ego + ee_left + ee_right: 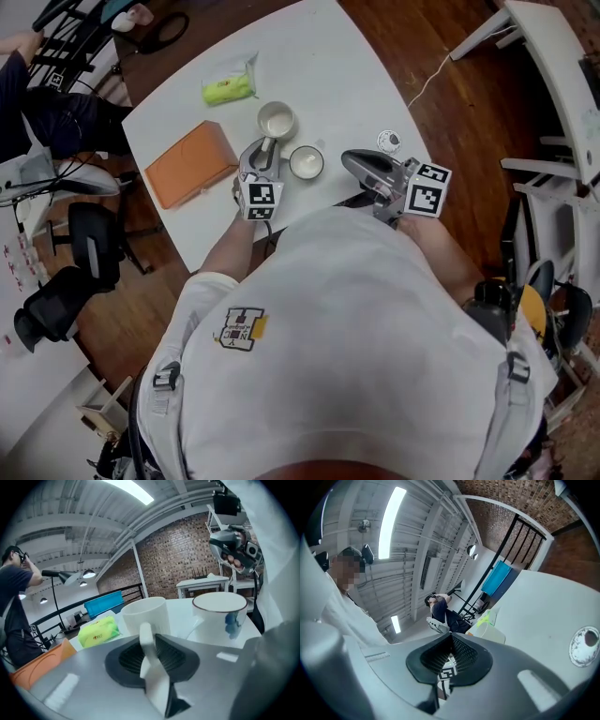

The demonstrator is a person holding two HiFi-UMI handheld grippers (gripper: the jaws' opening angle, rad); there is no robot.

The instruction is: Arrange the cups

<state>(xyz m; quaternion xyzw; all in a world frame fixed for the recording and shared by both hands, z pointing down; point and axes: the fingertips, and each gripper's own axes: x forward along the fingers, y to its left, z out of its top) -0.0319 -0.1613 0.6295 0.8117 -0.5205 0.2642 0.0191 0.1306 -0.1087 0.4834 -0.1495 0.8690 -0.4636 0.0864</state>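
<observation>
Left gripper (266, 150) is clamped on the handle (152, 667) of the white mug (277, 120). The jaws are only narrowly apart, with the flat white strap of the handle pinched between the dark ribbed pads. The mug sits upright on the white table (328, 66), just right of the orange pad (190, 162) and a bit further from the person, handle pointing back toward them. It's a plain matte white cylinder with straight walls and a pale inside. The second cup (306, 162) is further right of the pad, just past the mug and apart from it: wider, rounder, glossy white. Right gripper (349, 161) is fully closed with nothing in it, hovering right of the pad beyond both cups. The pad is a flat rectangle with rounded corners and a smooth surface. A green packet (230, 88) in crinkly plastic lies off the pad's far end. A small white disc (388, 141) sits well right of the pad, near the table edge. View differences: only the left gripper view shows the second cup's thin brown rim line and the blue mark on its side, plus the pads' contact on the handle. Only the head view gives the layout and the open tops of both cups. The right gripper view shows its own closed jaws with the left gripper's marker cube visible below the tips, and the disc at far right. It shows a single cup, and its handle isn't visible.
</observation>
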